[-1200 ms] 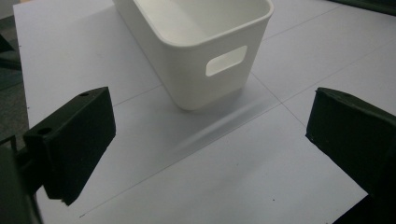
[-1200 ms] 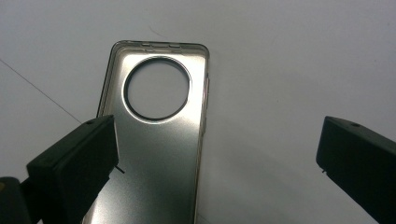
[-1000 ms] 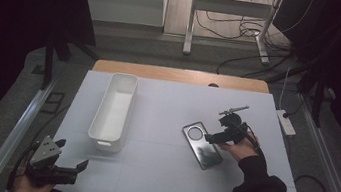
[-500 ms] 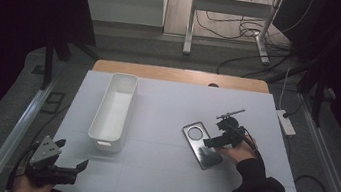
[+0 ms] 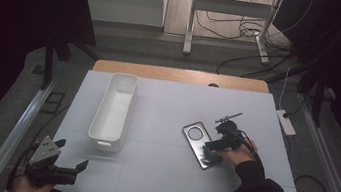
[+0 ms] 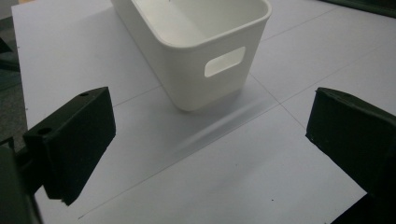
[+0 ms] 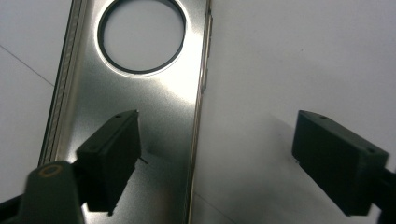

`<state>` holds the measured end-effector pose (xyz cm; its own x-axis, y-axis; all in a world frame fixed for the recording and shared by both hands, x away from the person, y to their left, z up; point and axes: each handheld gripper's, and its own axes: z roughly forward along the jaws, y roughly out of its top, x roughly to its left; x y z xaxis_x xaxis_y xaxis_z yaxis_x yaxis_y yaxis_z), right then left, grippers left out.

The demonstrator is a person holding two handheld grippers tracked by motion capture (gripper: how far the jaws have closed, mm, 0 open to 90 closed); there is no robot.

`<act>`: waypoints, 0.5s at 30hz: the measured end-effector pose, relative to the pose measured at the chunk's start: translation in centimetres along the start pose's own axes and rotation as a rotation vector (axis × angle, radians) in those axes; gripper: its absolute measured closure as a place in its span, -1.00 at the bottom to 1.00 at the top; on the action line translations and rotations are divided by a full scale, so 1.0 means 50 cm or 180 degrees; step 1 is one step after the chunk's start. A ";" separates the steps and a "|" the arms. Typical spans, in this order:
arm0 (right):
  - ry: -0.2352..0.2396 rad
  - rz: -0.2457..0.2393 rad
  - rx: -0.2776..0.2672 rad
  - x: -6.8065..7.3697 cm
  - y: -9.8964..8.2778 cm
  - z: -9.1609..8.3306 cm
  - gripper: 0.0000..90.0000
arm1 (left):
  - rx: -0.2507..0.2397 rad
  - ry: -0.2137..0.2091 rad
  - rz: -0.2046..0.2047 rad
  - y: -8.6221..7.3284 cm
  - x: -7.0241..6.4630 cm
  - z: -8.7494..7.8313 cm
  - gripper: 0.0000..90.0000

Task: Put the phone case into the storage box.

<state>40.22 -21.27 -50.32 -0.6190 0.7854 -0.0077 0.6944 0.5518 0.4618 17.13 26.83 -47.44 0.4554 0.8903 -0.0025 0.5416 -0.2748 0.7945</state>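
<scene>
The right gripper [image 5: 213,150], jaws apart and just closing, straddles one long edge of the metal plate [image 5: 196,141] lying at the bin's [image 5: 114,111] 3 o'clock, so next comes a pinch; the left gripper [image 5: 64,171] idles open.

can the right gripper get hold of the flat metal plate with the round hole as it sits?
Probably yes. The right gripper straddles the long edge of the flat metal plate with the round hole, jaws just closing, not yet pinching. One jaw is over the plate, the other over bare white table. The plate lying flat could hinder.
</scene>
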 end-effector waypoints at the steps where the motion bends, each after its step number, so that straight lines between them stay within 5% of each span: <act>1: -0.0004 -0.0013 0.0004 0.000 -0.001 0.000 -0.52 | 0.0001 0.0000 0.0001 0.000 0.000 0.000 -0.95; 15: 0.0175 0.0008 0.0023 0.000 -0.001 -0.005 0.34 | 0.0010 0.0003 0.0020 0.000 -0.001 0.001 -0.95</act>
<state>40.08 -21.39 -50.12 -0.6362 0.7703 0.0423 0.6986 0.5520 0.4553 17.15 26.78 -47.44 0.4581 0.8889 0.0030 0.5410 -0.2814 0.7926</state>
